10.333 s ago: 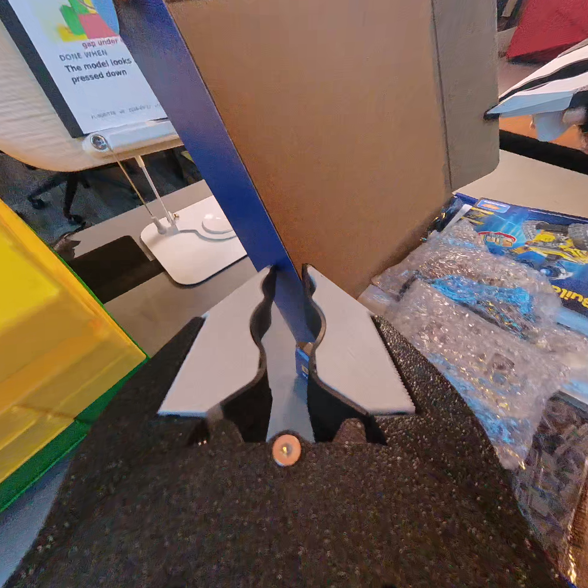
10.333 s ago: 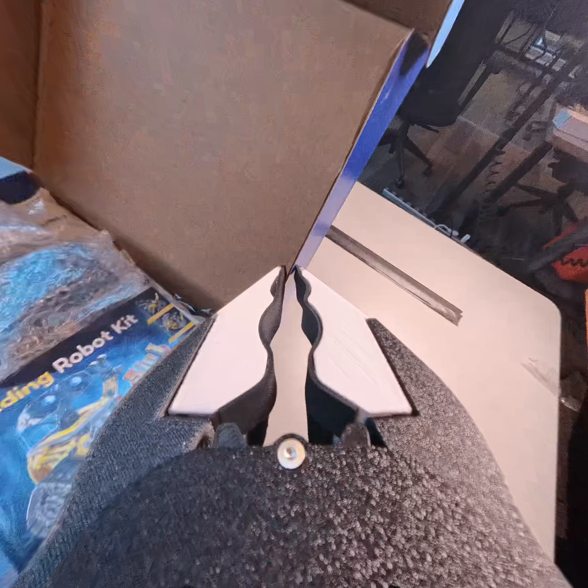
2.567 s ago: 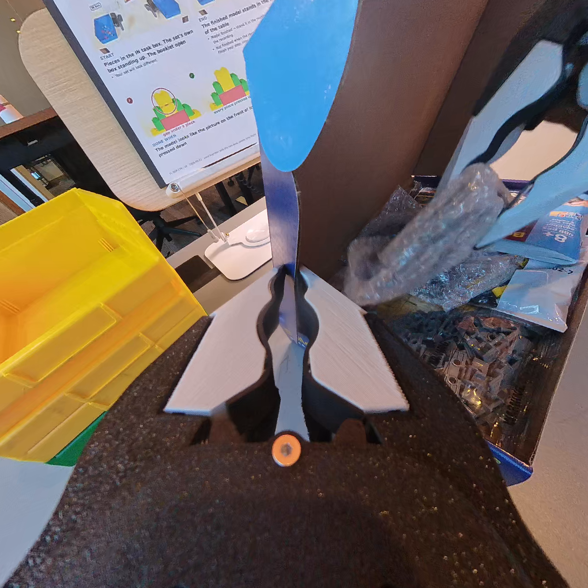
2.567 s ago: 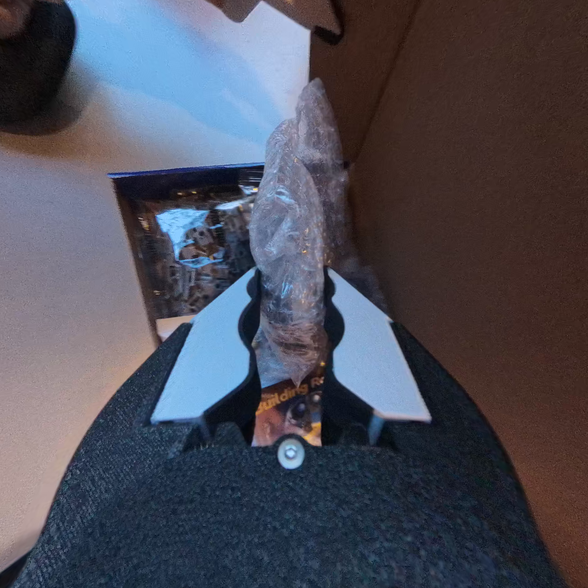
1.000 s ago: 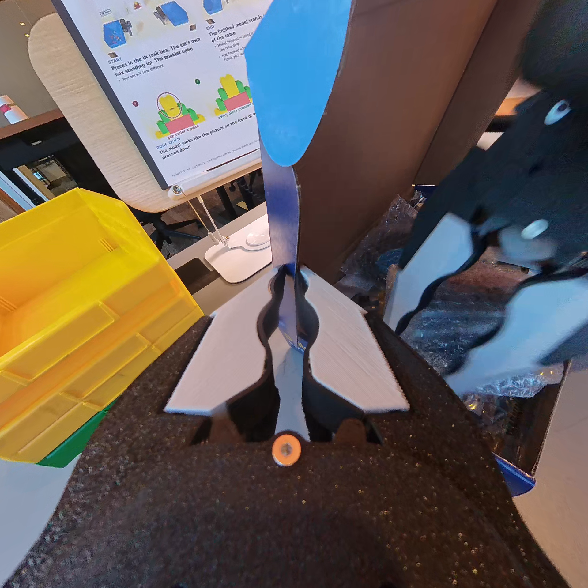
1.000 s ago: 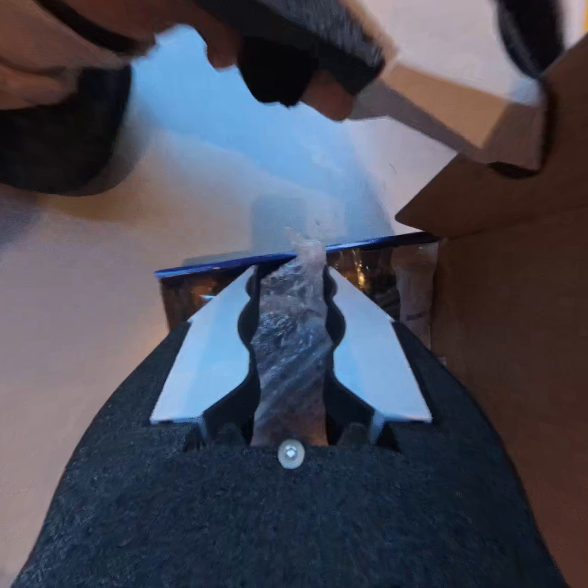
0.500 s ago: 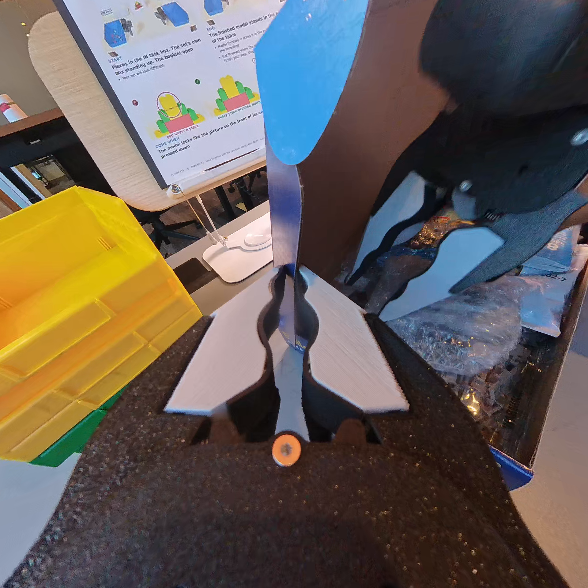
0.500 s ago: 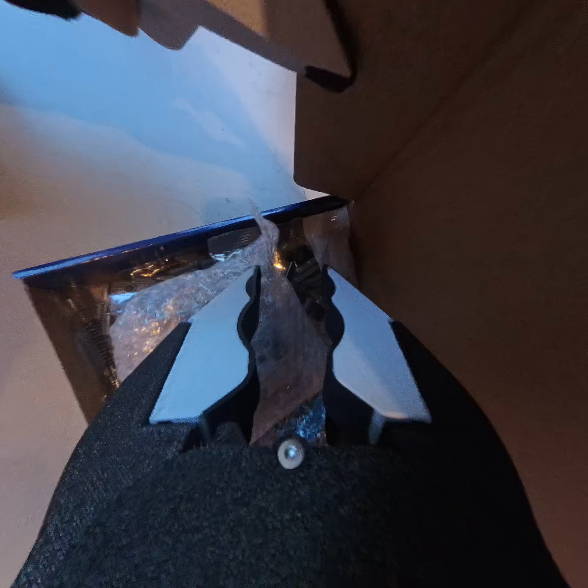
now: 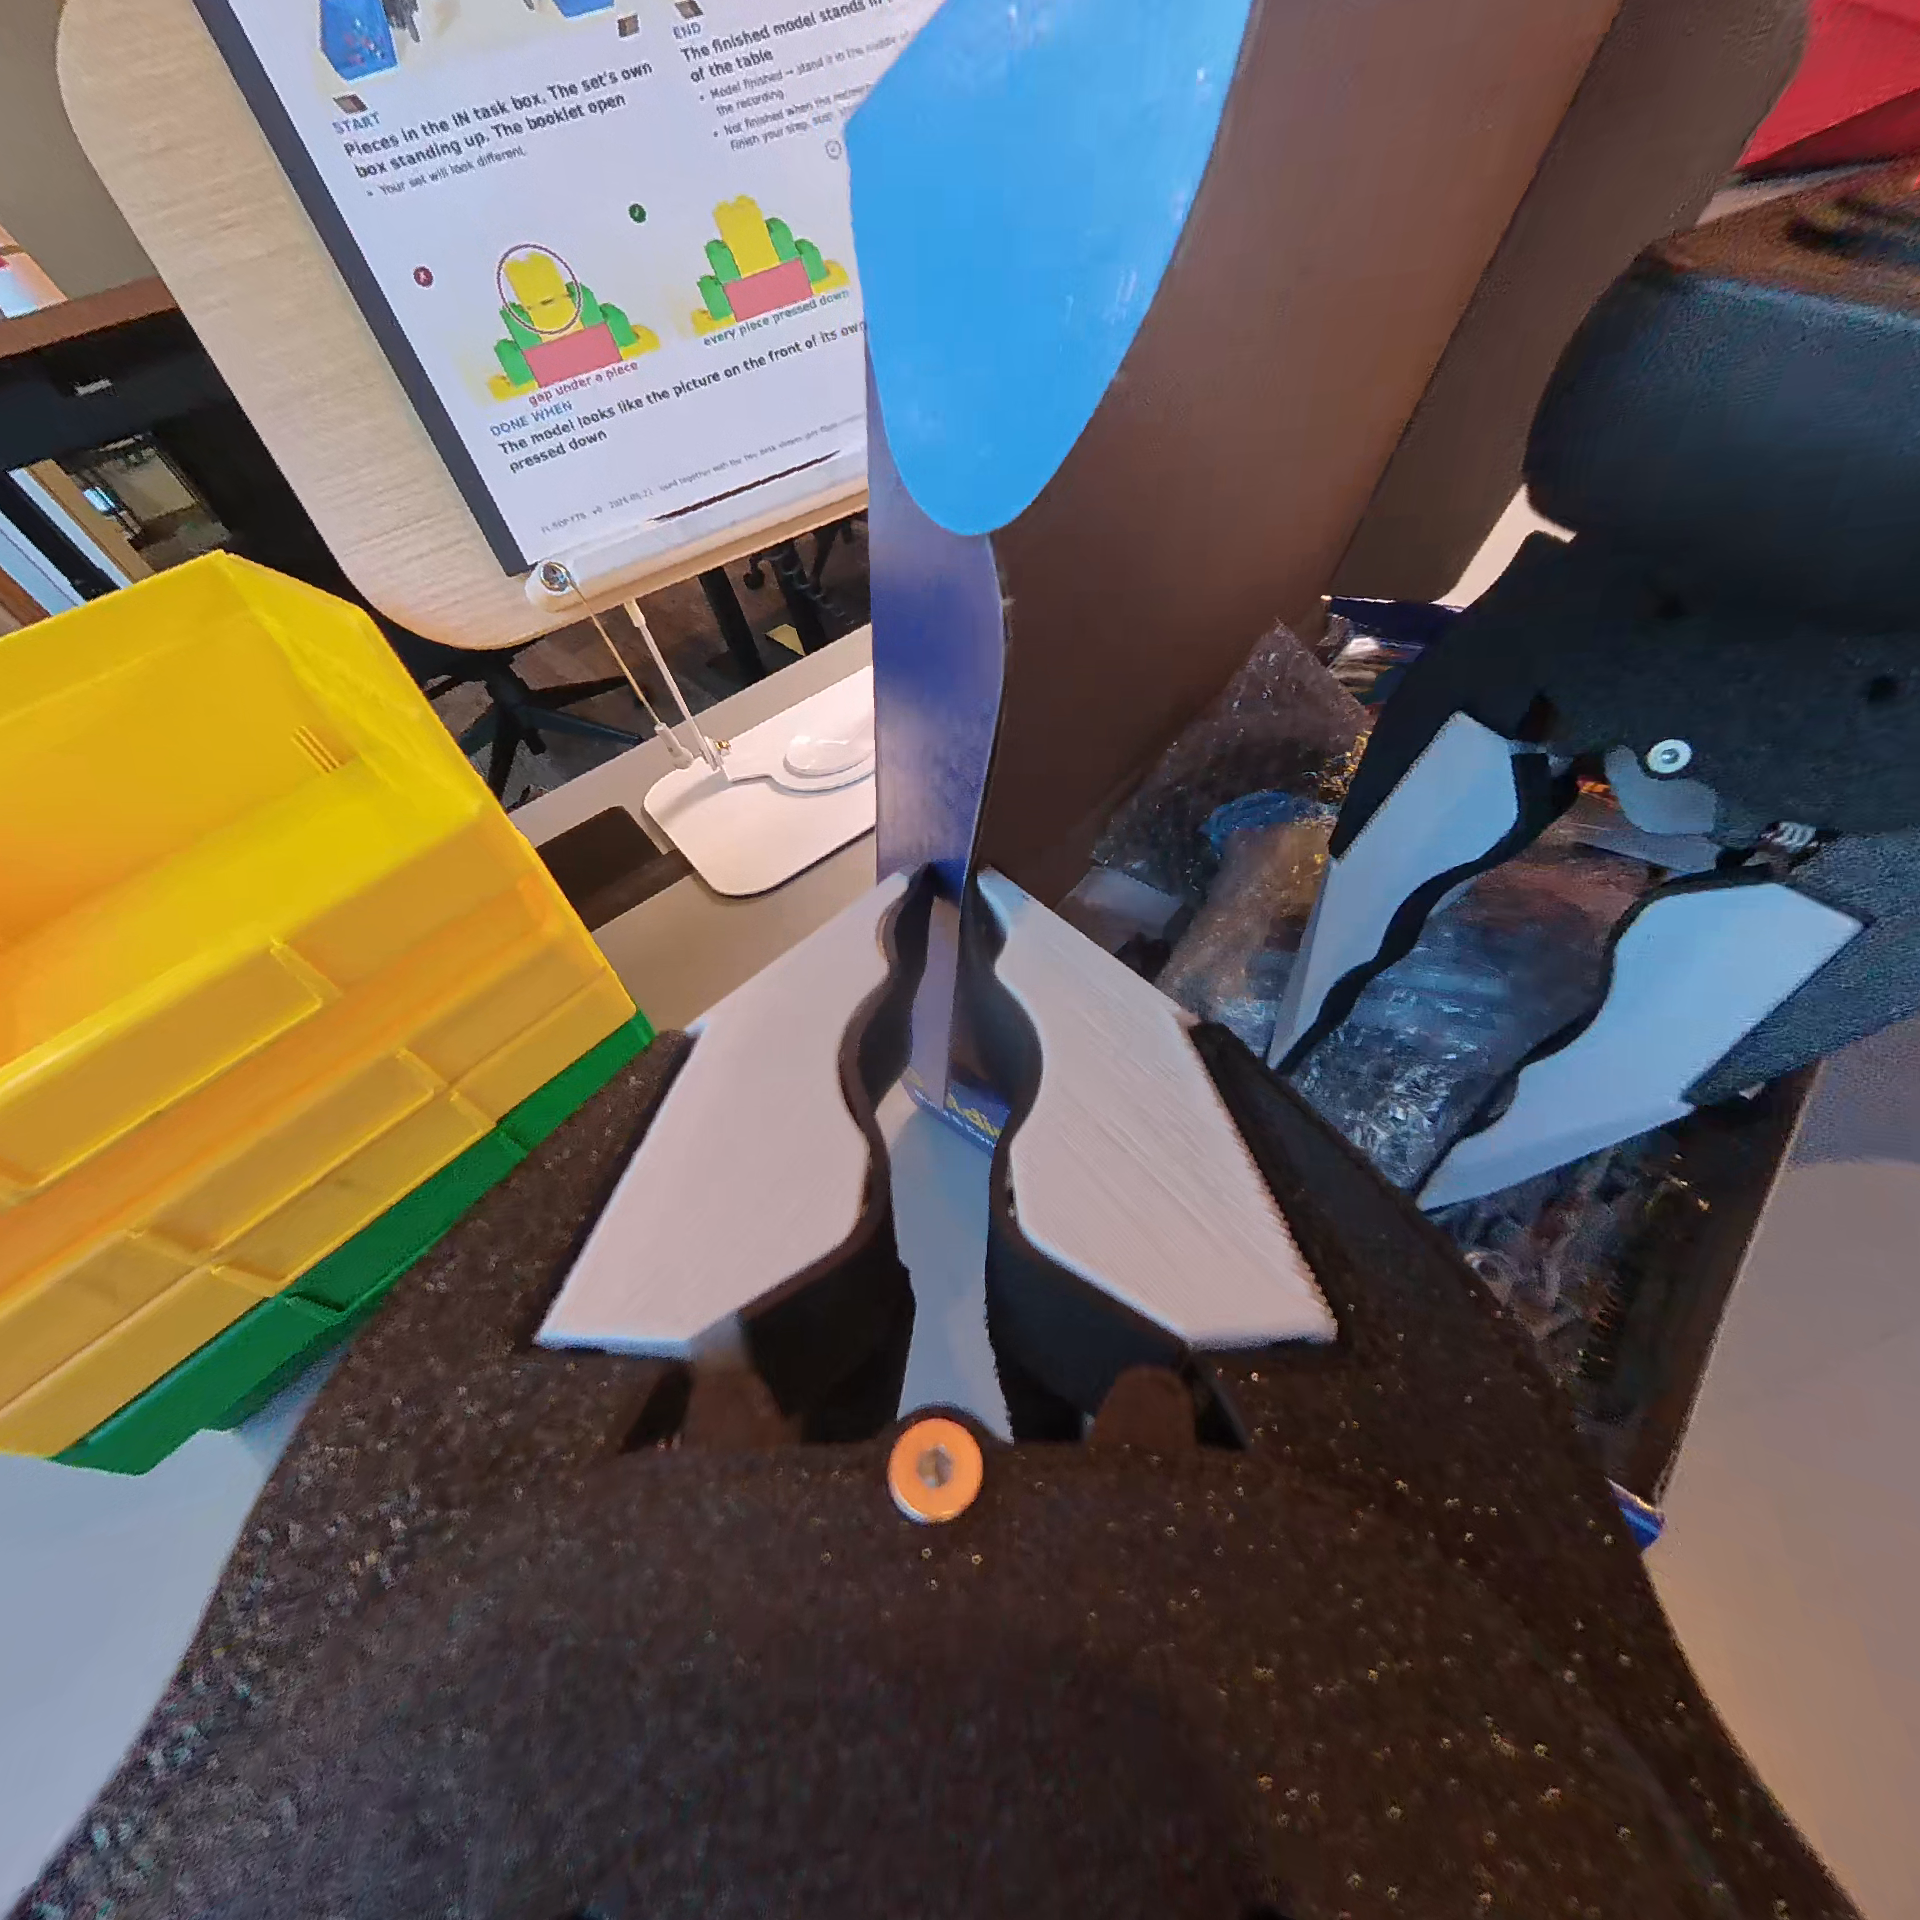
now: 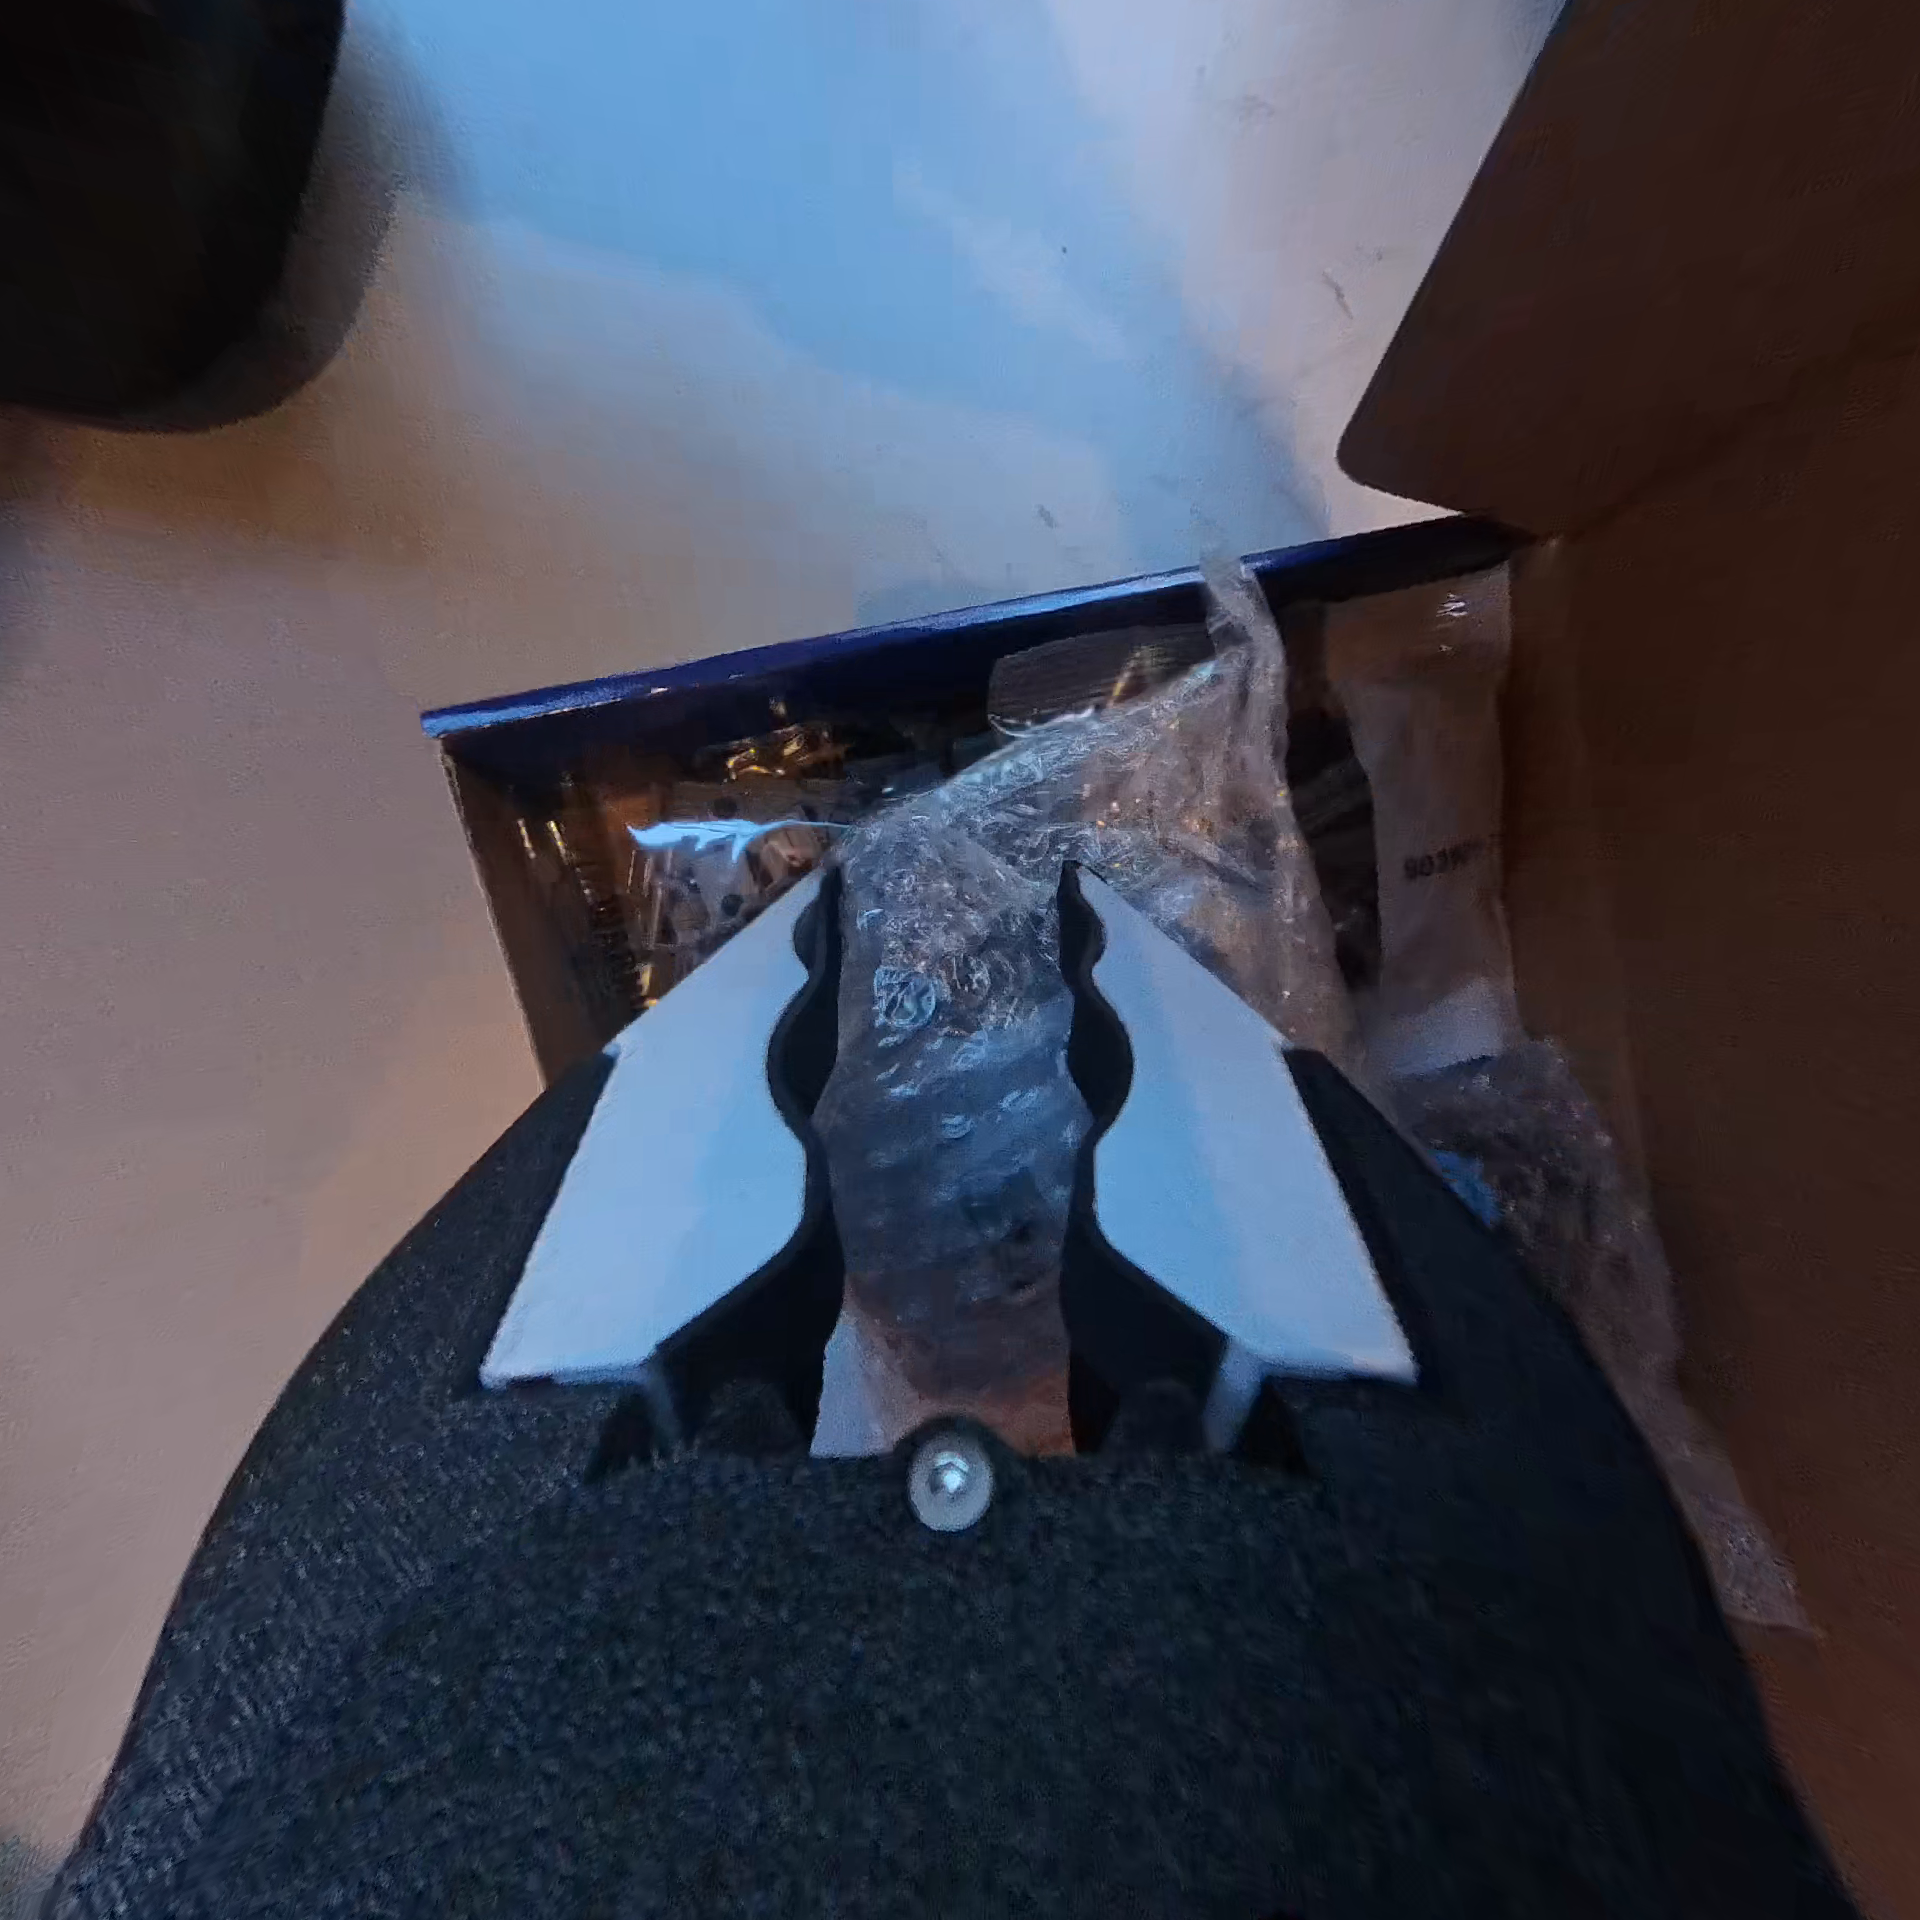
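Note:
My left gripper [image 9: 940,883] is shut on the upright blue flap [image 9: 935,727] of an open cardboard box [image 9: 1247,416]. My right gripper [image 10: 951,883] reaches down into the box and is shut on a clear bubble-wrap bag [image 10: 956,1091] that lies on the box's contents. In the left wrist view the right gripper [image 9: 1351,1132] shows at the right, inside the box, with the bag [image 9: 1455,997] between its fingers. Under it lie bags of small dark parts [image 10: 675,862] and a white packet [image 10: 1434,831]. The blue box rim [image 10: 935,634] faces the table.
Yellow bins [image 9: 208,935] stacked on a green bin [image 9: 416,1247] stand at the left. A printed sheet on a stand [image 9: 623,260] with a white base [image 9: 769,821] stands behind. The pale table [image 10: 260,935] lies beyond the box. A dark shape [image 10: 135,208] is at the upper left. Spacing between my two grippers at the tips: around 12 cm. The left gripper is farther from the white packet [image 10: 1434,831], some 15 cm, than the right, some 9 cm.
My right gripper, holding the bag above the box earlier, has come down into the box with it. My left gripper has kept hold of the blue flap.

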`<state>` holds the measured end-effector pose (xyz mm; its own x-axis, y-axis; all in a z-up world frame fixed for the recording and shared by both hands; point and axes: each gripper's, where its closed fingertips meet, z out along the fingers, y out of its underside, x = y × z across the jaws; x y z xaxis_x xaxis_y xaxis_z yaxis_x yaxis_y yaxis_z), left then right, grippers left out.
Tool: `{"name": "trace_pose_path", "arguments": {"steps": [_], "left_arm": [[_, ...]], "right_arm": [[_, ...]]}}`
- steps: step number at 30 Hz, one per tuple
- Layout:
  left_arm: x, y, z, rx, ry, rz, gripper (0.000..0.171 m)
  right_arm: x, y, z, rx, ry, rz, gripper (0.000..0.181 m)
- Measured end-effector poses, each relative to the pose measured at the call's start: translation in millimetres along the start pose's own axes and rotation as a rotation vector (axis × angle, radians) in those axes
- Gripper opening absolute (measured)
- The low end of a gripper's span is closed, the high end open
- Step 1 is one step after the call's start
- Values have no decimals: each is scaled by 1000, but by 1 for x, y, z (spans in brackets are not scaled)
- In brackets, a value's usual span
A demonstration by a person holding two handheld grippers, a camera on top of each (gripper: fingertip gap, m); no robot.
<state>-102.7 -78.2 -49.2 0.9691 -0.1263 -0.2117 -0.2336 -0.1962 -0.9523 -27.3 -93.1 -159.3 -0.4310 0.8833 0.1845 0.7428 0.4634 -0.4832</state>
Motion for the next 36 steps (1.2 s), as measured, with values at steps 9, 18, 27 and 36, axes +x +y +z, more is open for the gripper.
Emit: {"name": "trace_pose_path", "arguments": {"steps": [9, 18, 27, 36], "left_arm": [[18, -4, -3, -8, 44, -119, 2], [29, 2, 1, -16, 42, -103, 0], [33, -22, -1, 53, -44, -78, 42], [10, -32, 2, 67, -232, -11, 8]], "right_arm": [[3, -11, -99, 391, 194, 32, 55], [101, 164, -233, 557, 709, 486, 52], [151, 169, -224, 547, 731, 493, 67], [153, 163, -225, 520, 766, 476, 4]]}}
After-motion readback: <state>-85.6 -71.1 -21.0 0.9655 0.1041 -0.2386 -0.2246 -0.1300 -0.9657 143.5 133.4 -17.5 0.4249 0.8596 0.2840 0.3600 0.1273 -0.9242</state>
